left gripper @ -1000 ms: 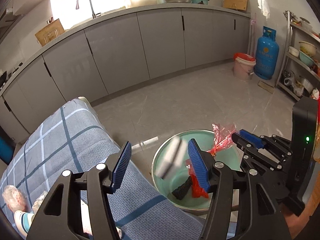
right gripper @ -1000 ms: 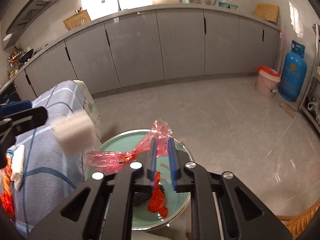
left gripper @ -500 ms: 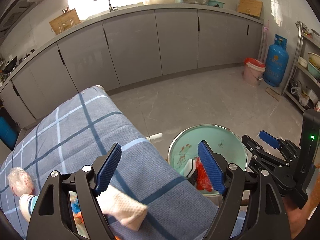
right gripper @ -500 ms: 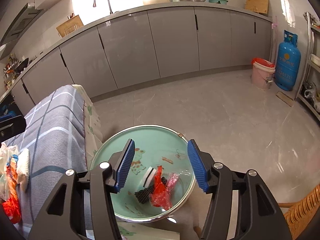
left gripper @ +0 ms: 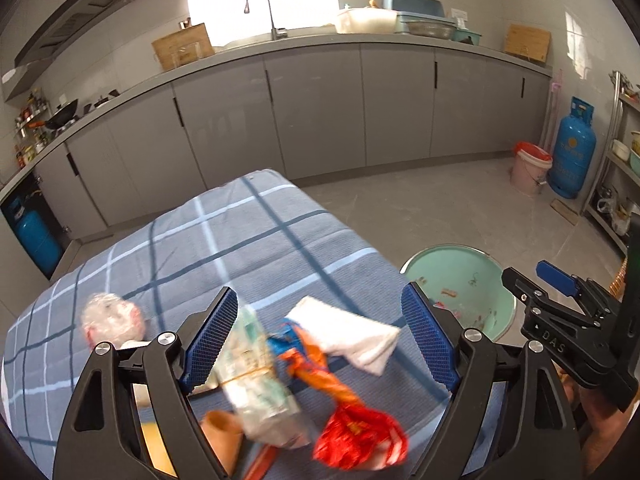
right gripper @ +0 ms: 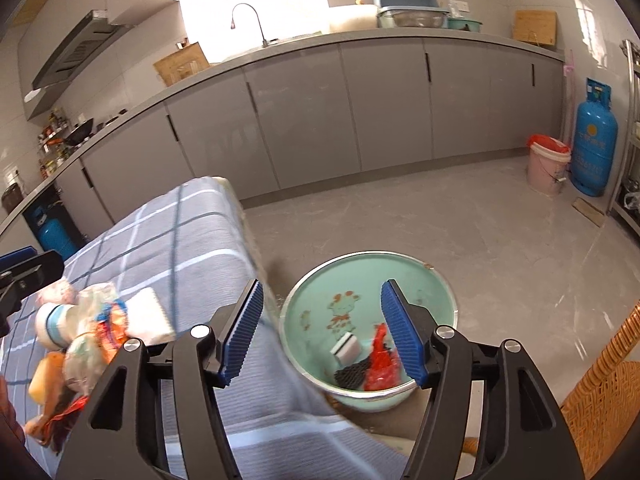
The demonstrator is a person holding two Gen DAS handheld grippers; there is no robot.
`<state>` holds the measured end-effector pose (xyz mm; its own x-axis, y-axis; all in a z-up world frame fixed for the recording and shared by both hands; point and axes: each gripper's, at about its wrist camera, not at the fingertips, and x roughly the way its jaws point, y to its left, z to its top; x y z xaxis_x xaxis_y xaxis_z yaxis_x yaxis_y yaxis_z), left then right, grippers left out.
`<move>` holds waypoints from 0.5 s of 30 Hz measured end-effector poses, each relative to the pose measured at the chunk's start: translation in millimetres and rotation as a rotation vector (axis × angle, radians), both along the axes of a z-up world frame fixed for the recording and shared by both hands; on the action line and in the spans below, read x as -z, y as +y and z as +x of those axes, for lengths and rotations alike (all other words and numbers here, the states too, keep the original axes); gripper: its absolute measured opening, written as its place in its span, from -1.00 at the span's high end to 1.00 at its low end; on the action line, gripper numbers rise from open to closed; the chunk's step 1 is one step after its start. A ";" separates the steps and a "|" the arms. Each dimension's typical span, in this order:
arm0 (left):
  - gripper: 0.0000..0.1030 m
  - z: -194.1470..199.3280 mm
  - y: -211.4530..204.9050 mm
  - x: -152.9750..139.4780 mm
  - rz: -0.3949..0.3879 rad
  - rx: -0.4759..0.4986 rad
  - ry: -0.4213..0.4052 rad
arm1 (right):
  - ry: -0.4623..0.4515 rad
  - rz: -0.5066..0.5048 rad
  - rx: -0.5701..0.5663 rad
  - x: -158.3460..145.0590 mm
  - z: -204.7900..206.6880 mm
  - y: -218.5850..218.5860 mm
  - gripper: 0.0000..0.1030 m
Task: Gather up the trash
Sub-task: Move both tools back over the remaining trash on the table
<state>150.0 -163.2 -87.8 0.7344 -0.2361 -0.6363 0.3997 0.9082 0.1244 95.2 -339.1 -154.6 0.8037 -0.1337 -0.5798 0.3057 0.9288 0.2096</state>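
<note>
a kitchen with long grey cabinets (left gripper: 320, 108) is running along the back wall under a sink tap (left gripper: 260, 8), and a blue gas cylinder (left gripper: 572, 148) is standing beside a pink bucket (left gripper: 530, 168) at the far right. in front, a table under a blue checked cloth (left gripper: 248, 248) is filling the left and middle of both views.

the left gripper (left gripper: 320, 344) is hanging over the near part of the cloth with its blue pads spread wide and gripping nothing. the trash pile is lying between and just below them: a white folded cloth (left gripper: 352, 332), a twisted orange and blue wrapper (left gripper: 312, 368), a crumpled red wrapper (left gripper: 360, 440), a clear packet with a greenish print (left gripper: 260, 384), blurred, and a crumpled clear plastic ball (left gripper: 110, 320) further left. an orange-brown item (left gripper: 224, 432) is showing at the bottom edge, too blurred to name.

the right gripper (right gripper: 322, 332) is also standing released, its pads wide apart, hovering over the table's right edge and the green basin (right gripper: 400, 268) on the floor just beside the table. inside the basin are lying a black and white sponge (right gripper: 348, 350), a black mesh piece (right gripper: 352, 372) and a red wrapper (right gripper: 380, 364). the cloth's edge is covering part of the basin's left rim in the right wrist view. a wicker chair (right gripper: 600, 400) is sitting at the lower right.
</note>
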 end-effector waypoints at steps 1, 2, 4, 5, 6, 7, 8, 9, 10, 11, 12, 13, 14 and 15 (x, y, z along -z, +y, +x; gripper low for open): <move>-0.62 -1.9 7.3 -1.7 0.001 -0.013 -0.008 | -0.003 -0.003 -0.013 -2.7 -1.3 7.2 -0.21; -0.62 -4.3 16.5 -3.0 0.001 -0.026 -0.016 | -0.007 -0.006 -0.029 -5.6 -3.0 16.5 -0.21; -0.62 -7.5 33.4 -3.5 0.001 -0.048 -0.022 | -0.013 -0.008 -0.053 -9.9 -6.1 30.4 -0.22; -0.62 -8.9 44.6 -3.2 0.003 -0.066 -0.023 | -0.014 -0.010 -0.067 -12.3 -7.5 38.6 -0.22; -0.62 -9.4 53.2 -2.6 0.004 -0.078 -0.022 | -0.016 -0.015 -0.082 -14.6 -9.0 47.1 -0.23; -0.62 -10.2 64.9 -1.5 0.004 -0.099 -0.018 | -0.017 -0.018 -0.092 -15.8 -10.4 53.2 -0.23; -0.62 -11.2 73.8 -0.6 0.004 -0.113 -0.015 | -0.017 -0.020 -0.103 -16.8 -11.2 58.8 -0.24; -0.62 -11.5 83.1 0.5 0.005 -0.130 -0.013 | -0.018 -0.022 -0.113 -17.7 -12.2 63.9 -0.26; -0.62 -12.2 94.9 2.2 0.008 -0.153 -0.009 | -0.018 -0.025 -0.121 -18.6 -13.0 69.2 -0.27; -0.62 -12.8 104.1 4.0 0.008 -0.167 -0.006 | -0.018 -0.028 -0.134 -19.5 -14.4 76.5 -0.29; -0.62 -14.0 114.5 5.9 0.009 -0.183 -0.002 | -0.017 -0.030 -0.141 -19.6 -14.8 80.9 -0.30; -0.62 -14.2 123.5 7.7 0.011 -0.200 0.002 | -0.016 -0.031 -0.149 -19.8 -14.9 84.7 -0.31; -0.62 -15.1 135.0 10.3 0.015 -0.221 0.007 | -0.015 -0.034 -0.162 -20.2 -15.8 91.6 -0.31; -0.62 -16.7 142.0 12.1 0.015 -0.234 0.011 | -0.014 -0.038 -0.171 -20.1 -16.4 96.4 -0.31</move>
